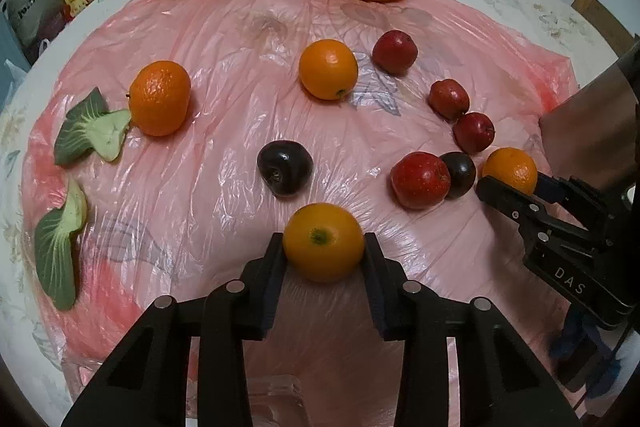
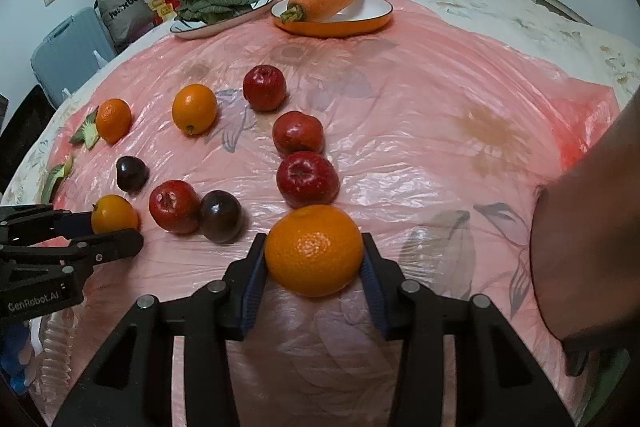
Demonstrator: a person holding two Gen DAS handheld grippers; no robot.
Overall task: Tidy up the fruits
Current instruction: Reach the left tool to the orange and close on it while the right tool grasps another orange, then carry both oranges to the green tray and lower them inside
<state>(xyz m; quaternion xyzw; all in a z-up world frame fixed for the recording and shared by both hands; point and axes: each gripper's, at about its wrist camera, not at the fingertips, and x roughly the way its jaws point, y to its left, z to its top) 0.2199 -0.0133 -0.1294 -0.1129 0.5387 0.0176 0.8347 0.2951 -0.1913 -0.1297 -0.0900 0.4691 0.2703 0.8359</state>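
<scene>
left wrist view: our left gripper (image 1: 324, 247) pinched a smooth orange (image 1: 323, 242) low over the pink plastic sheet (image 1: 224, 39); our right gripper (image 2: 314, 253) pinched a dimpled orange (image 2: 314, 250) beside the red apples (image 2: 307, 179) — each fruit held, we judged, for grouping by kind.

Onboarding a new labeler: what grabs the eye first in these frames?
Each tongs grips an orange: the left tongs a smooth orange, the right tongs a dimpled orange, both low over the pink plastic sheet. Behind, a carrot lies in an orange-rimmed dish.
</scene>
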